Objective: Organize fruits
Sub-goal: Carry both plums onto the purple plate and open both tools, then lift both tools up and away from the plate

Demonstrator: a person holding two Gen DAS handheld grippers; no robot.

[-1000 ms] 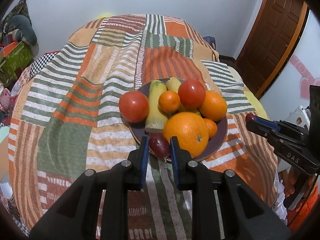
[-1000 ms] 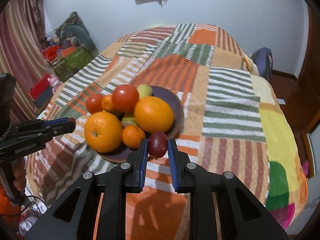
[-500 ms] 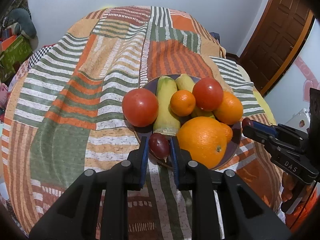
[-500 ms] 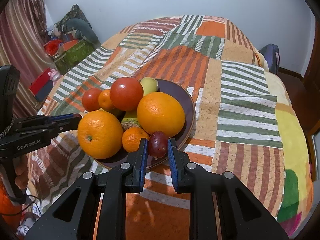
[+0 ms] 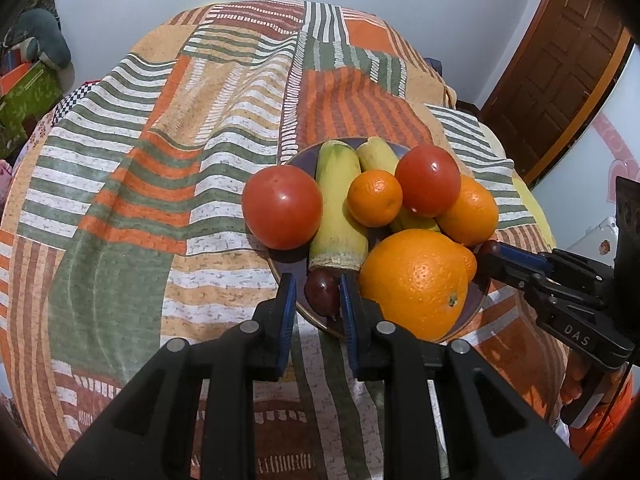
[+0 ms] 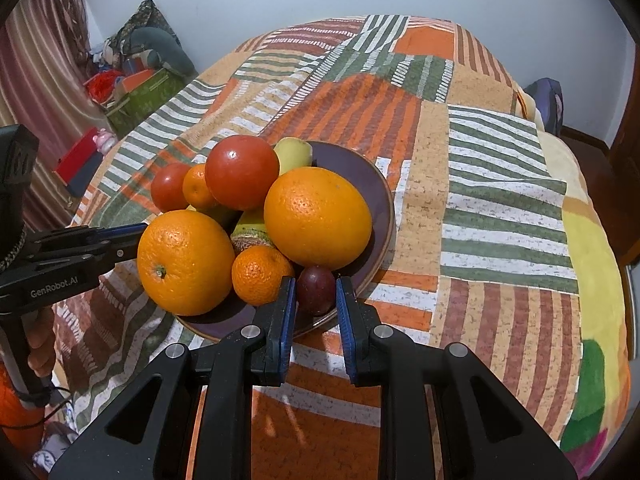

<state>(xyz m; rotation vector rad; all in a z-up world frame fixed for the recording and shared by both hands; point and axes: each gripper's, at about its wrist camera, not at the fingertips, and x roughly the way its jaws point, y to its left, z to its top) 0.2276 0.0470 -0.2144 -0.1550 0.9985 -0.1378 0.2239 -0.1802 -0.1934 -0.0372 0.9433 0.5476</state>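
Tongs come first in each wrist view, and each pair pinches a small dark-red grape. The left tongs [image 5: 318, 292] hold their grape [image 5: 321, 291] upright between the blue pads, low over the near rim of the plate [image 5: 474, 307] — just in front of the cut end of a banana [image 5: 338, 216] and beside the big orange [image 5: 414, 282]. The right tongs [image 6: 316, 294] grip the other grape [image 6: 315, 290] over the opposite edge of the plate [image 6: 380, 200], next to a mandarin [image 6: 260, 274] and below a second orange [image 6: 318, 222].

Both tools slope down at the pile from opposite sides, tips aimed toward each other. Each grape sits right over the only bare strip of plate nearest its own tongs, so the drop looks short and straight down, with little room to spare.

Farther in, two tomatoes [image 5: 282, 207] [image 5: 428, 186] top the heap. Beyond lies the striped bedspread [image 5: 160, 140] on the bed.
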